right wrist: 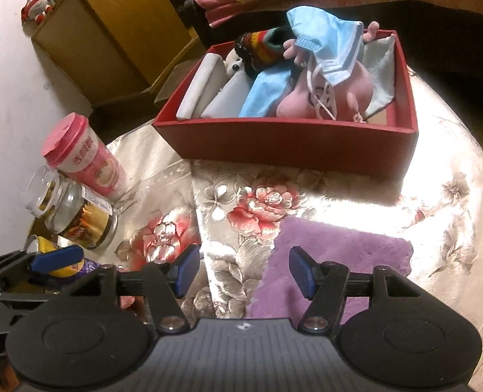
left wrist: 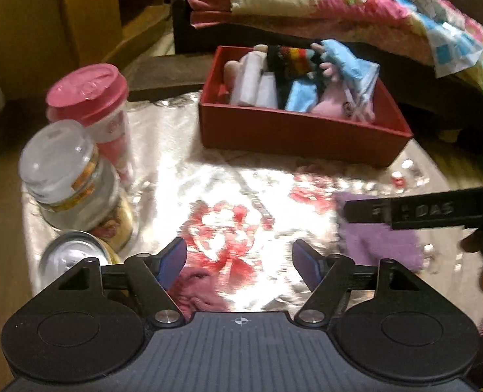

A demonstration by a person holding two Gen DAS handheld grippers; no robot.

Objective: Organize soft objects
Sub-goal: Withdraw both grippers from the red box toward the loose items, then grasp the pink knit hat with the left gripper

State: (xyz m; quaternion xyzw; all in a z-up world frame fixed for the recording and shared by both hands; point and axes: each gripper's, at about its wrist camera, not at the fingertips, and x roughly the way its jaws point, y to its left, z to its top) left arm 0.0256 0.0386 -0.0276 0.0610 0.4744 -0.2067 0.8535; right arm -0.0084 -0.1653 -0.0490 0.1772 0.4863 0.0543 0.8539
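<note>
Tilting my right gripper [right wrist: 244,269] downward, jaws parted and empty, purple cloth [right wrist: 346,254] under its right finger, left gripper [left wrist: 240,263] wide open, empty.

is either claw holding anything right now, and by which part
Nothing is held. The left claw and right claw are both open and empty above the tablecloth; the purple cloth lies loose.

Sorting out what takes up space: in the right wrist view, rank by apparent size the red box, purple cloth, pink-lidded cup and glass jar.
1. red box
2. purple cloth, though it lies nearer the camera
3. pink-lidded cup and glass jar: look alike, unranked
</note>
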